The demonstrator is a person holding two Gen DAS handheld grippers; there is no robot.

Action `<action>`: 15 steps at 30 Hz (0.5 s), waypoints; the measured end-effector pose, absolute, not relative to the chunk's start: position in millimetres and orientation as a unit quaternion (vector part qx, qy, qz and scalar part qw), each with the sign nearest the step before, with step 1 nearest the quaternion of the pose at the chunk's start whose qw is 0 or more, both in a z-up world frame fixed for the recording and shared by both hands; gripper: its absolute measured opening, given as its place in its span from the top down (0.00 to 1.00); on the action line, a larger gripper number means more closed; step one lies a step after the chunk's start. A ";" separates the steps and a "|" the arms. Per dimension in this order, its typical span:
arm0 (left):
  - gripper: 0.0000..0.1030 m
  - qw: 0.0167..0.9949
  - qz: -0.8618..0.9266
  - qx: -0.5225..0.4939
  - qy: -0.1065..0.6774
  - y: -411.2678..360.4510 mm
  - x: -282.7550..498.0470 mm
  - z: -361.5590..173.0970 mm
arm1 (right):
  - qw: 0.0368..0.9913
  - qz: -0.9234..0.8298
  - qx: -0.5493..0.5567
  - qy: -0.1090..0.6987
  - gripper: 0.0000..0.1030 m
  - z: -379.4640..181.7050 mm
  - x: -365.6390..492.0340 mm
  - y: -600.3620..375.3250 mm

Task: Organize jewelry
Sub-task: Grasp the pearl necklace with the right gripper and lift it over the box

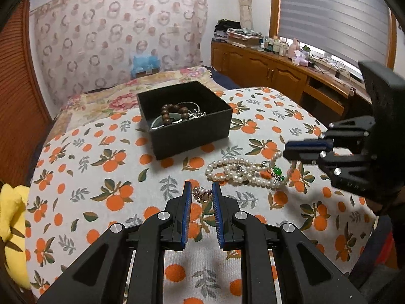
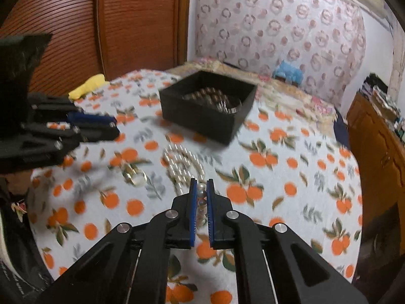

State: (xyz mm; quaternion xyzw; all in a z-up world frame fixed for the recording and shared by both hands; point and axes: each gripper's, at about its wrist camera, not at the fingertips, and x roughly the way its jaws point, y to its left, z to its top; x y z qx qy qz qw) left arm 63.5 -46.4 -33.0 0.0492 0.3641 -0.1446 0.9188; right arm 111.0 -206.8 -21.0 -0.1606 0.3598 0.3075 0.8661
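Between my two grippers and the open black square box [image 1: 186, 124] there was a bare strip of the orange-printed tablecloth [image 1: 101, 167], so the way to the box was free. The box walls stood up as the only tall obstacle on the table. The long white pearl necklace [image 1: 238, 172] lay in loops on the cloth just in front of the box and to the right, with a green bead pendant [image 1: 277, 171] on it. My right gripper [image 1: 287, 149] hung over that end. Left of the box the cloth was free up to a yellow soft cushion [image 1: 12, 228] at the edge.
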 end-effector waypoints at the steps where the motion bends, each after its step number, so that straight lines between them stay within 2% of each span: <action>1: 0.85 0.920 -0.144 0.049 0.362 -45.2 62.6 -31.8 | 0.868 0.309 -0.162 0.354 0.92 -15.5 111.0 -204.1; 15: 0.85 0.933 -0.139 0.030 0.330 -26.8 44.6 -10.9 | 0.886 0.321 -0.150 0.298 0.92 46.5 124.8 -185.7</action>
